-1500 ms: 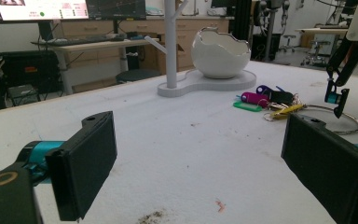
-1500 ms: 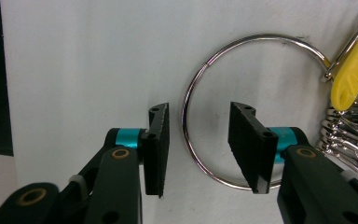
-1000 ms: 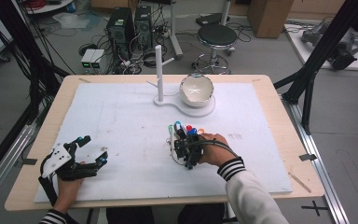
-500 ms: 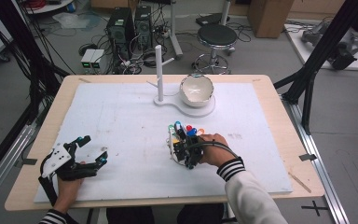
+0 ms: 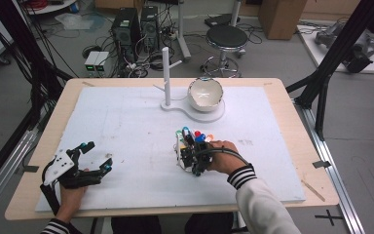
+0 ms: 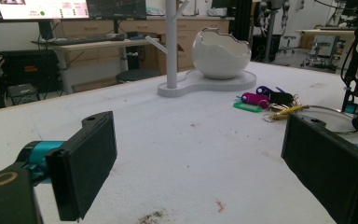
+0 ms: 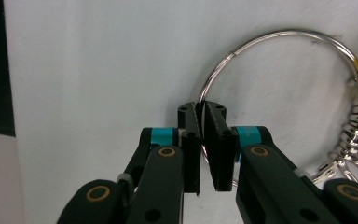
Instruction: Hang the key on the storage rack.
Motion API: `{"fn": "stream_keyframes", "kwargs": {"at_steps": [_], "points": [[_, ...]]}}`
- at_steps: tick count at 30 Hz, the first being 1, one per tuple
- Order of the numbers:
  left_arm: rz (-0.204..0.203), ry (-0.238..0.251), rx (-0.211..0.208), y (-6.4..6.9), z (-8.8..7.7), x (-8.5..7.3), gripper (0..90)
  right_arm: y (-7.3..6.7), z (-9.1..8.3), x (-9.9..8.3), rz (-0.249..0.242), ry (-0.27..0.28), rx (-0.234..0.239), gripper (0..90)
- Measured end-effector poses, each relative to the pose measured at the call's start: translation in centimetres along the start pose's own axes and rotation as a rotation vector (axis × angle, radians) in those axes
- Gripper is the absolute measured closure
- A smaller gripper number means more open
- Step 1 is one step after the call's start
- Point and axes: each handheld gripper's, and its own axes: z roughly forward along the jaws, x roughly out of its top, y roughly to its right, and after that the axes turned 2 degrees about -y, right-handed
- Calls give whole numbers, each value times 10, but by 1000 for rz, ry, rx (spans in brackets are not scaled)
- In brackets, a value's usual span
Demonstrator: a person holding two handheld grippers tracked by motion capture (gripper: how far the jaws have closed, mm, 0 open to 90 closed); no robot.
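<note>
My right gripper (image 7: 204,140) has not moved over the last second; its jaws are nearly closed on the thin wire of the key ring (image 7: 279,37), low in the middle of the high view. With the ring pinched, I judge lifting comes next. The keys and coloured tags (image 5: 195,136) lie bunched just above my hand. My left gripper (image 5: 95,156) rests wide open and empty at lower left. The white stand (image 5: 166,73) and bowl (image 5: 205,92) sit upper centre, nothing between.

Shiny metal ring (image 7: 279,51), glossy bowl (image 5: 205,94), matt mat (image 5: 126,131)
</note>
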Motion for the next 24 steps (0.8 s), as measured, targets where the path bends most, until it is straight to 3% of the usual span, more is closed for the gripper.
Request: {"fn": "stream_keyframes", "kwargs": {"at_steps": [1, 5, 7, 9, 15, 17, 24], "points": [[1, -1, 0, 0, 0, 0, 107, 1, -4, -1, -1, 37, -6, 860], [0, -1, 1, 0, 0, 0, 107, 1, -10, -5, 15, 79, -21, 861], [1, -1, 0, 0, 0, 0, 107, 1, -17, -9, 55, 131, -34, 862], [2, -1, 0, 0, 0, 0, 107, 1, -21, -11, 81, 149, -39, 868], [0, -1, 1, 0, 0, 0, 107, 2, -38, -24, 158, 258, -107, 873], [0, -1, 1, 0, 0, 0, 107, 2, -40, -26, 179, 271, -111, 874], [-3, 1, 0, 0, 0, 0, 107, 4, -55, -37, 244, 382, -203, 881]]}}
